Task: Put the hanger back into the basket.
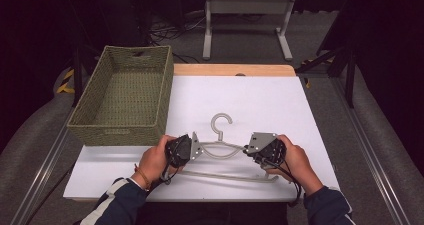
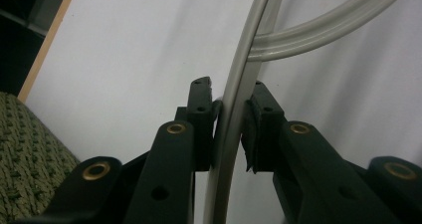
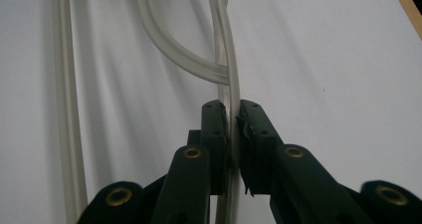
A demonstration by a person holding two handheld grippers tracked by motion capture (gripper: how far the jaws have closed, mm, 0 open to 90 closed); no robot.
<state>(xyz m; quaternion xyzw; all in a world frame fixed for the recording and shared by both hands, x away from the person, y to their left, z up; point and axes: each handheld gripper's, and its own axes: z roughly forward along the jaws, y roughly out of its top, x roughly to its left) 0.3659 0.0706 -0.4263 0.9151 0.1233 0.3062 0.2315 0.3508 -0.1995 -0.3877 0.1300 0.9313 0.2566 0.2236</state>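
At the near edge of the desk [image 1: 300, 115], a person's two sleeved forearms come in from below, each hand wrapped round a gripper. The left gripper [image 2: 230, 115] has its jaws closed on the left shoulder arm of a pale grey plastic hanger [image 1: 220, 147]; in the left gripper view the thin bar runs straight up between the two black jaws, one pad touching it and the other just beside it. The right gripper [image 3: 231, 115] has its jaws pinched tight on the hanger's right shoulder arm, the bar squeezed between both pads in the right gripper view. The hanger lies on the white desk top between the two hands, its lower crossbar nearest the person and its hook pointing away toward the middle of the desk. Farther back, at the left, a green woven basket [image 1: 95, 102] sits on the desk's far left corner, overhanging the edge. Beyond the desk, a metal frame [image 1: 247, 7] stands on the grey floor
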